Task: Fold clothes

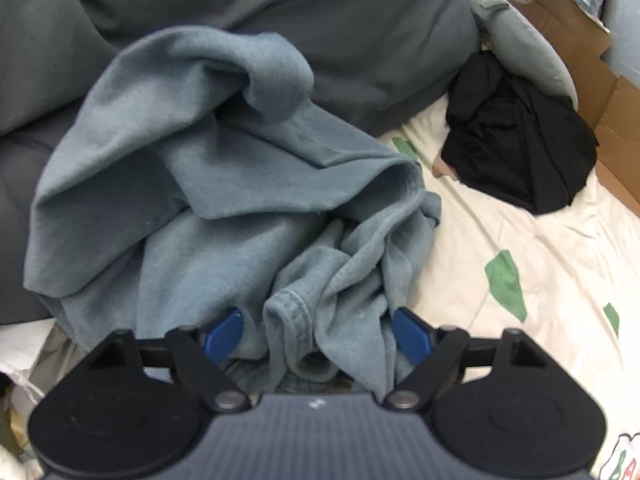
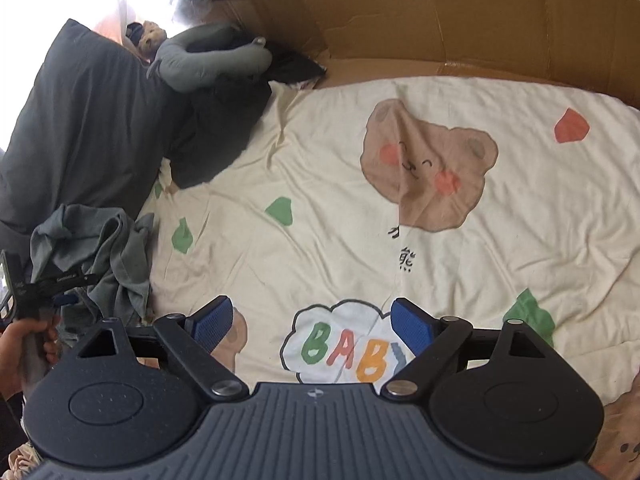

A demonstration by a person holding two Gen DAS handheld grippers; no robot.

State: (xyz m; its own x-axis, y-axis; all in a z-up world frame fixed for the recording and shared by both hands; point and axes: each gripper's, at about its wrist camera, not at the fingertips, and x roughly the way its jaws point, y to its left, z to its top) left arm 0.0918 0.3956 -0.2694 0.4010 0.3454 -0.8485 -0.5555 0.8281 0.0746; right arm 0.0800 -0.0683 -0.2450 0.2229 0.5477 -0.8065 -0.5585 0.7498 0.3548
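A crumpled blue-grey garment (image 1: 224,184) lies in a heap on the bed's left side, against a dark grey pillow (image 1: 280,8). My left gripper (image 1: 318,334) is open, its blue pads (image 1: 224,334) on either side of a bunched hem of that garment; cloth fills the gap between them. In the right wrist view the same garment (image 2: 100,252) is at the far left, with the left gripper (image 2: 48,284) and the hand holding it. My right gripper (image 2: 312,324) is open and empty, above the cream bedspread (image 2: 320,208).
A black garment (image 1: 516,140) lies bunched at the back right, under a grey neck pillow (image 1: 520,36). Brown cardboard (image 2: 440,20) stands along the bed's far edge. The bedspread has a bear print (image 2: 428,168) and a "BABY" cloud (image 2: 344,344).
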